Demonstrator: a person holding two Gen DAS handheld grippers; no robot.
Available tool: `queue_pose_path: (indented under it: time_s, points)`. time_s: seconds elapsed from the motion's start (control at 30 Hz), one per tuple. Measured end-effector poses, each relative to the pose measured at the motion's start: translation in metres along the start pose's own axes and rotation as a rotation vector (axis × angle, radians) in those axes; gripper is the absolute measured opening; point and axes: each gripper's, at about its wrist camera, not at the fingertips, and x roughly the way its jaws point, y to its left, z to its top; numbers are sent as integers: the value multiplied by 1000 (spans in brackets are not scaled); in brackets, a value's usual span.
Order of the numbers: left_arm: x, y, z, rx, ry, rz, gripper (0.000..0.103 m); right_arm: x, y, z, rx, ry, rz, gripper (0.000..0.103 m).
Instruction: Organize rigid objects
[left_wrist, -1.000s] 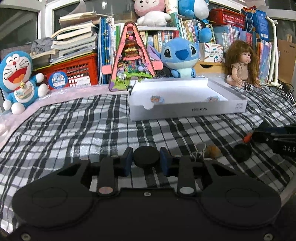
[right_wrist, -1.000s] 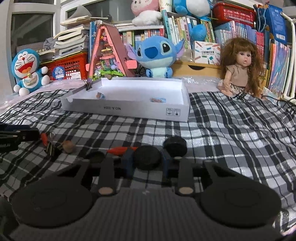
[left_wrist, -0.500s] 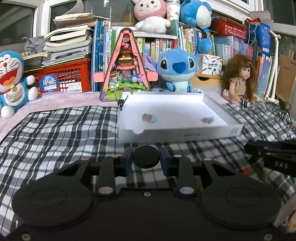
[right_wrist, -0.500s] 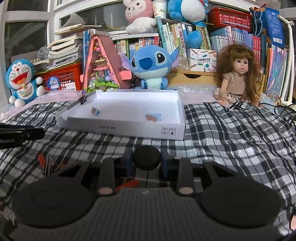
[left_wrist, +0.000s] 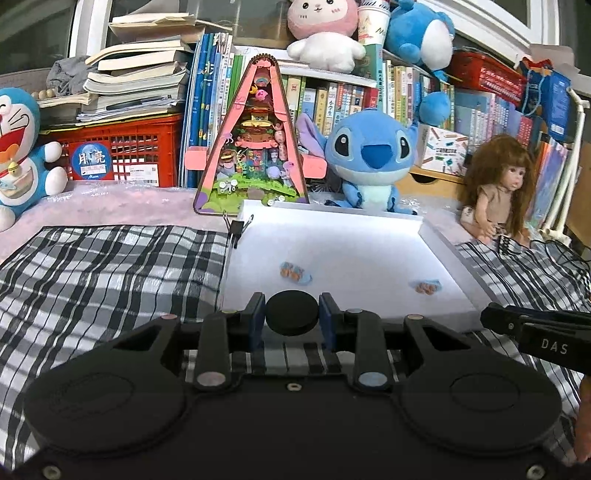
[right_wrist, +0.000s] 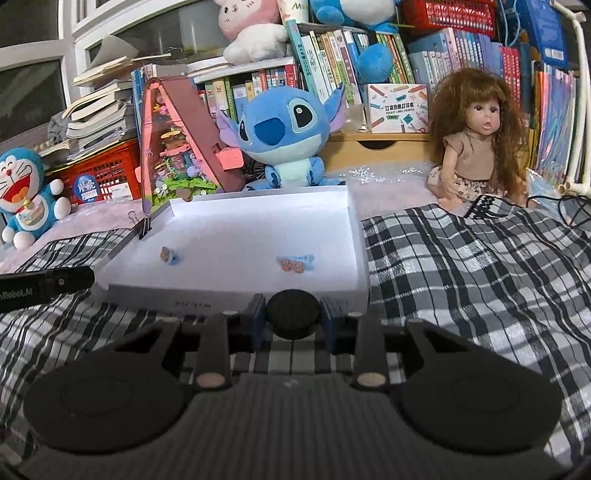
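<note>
You've got two black discs going, one clamped in your left gripper (left_wrist: 292, 318) and one in your right gripper (right_wrist: 293, 319). The white tray (left_wrist: 448, 248) has two small wrapped candies inside and one binder clip (left_wrist: 236, 229) on its corner.

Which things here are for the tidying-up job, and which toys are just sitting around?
For the job:
- left gripper, holding a black disc
- right gripper, holding another black disc
- white tray

Just sitting around:
- Stitch plush
- doll
- Doraemon plush
- books
- red crate
</note>
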Motion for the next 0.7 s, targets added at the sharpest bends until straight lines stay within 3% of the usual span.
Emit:
queue_pose_path:
  time_s: [0.33,0.7]
  points:
    - [57,0,30,-1,108,19,29,43,1,35,-18,96,39,37]
    - [105,-9,34,22,215,39,29,87,-1,50,-15,219,41,37]
